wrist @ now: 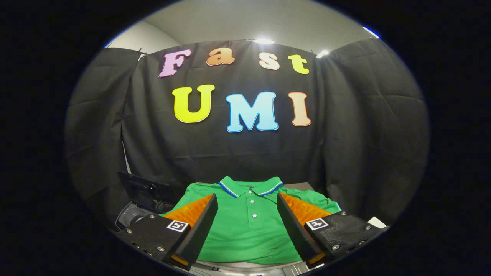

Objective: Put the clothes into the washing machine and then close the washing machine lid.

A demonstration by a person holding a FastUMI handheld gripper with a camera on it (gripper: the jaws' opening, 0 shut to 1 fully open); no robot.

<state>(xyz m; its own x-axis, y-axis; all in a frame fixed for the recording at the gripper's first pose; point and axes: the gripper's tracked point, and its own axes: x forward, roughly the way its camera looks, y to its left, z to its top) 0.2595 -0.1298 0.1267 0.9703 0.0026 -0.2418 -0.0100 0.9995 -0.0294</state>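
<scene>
The tool (247, 199) is held spread wide, its fingers (199, 224) gripping nothing. To the left, beyond the left finger, a dark open lid (147, 189) and part of a washing machine (132, 215) are seen. Between and beyond the fingers, a green polo shirt (249, 226) is laid flat on the counter (245, 265), collar toward the wall.

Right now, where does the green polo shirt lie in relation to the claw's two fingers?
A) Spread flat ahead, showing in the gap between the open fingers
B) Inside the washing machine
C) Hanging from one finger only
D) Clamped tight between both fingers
A: the green polo shirt lies flat with its collar up and buttons showing, ahead of the claw, whose fingers stand wide apart and press on nothing.
</scene>
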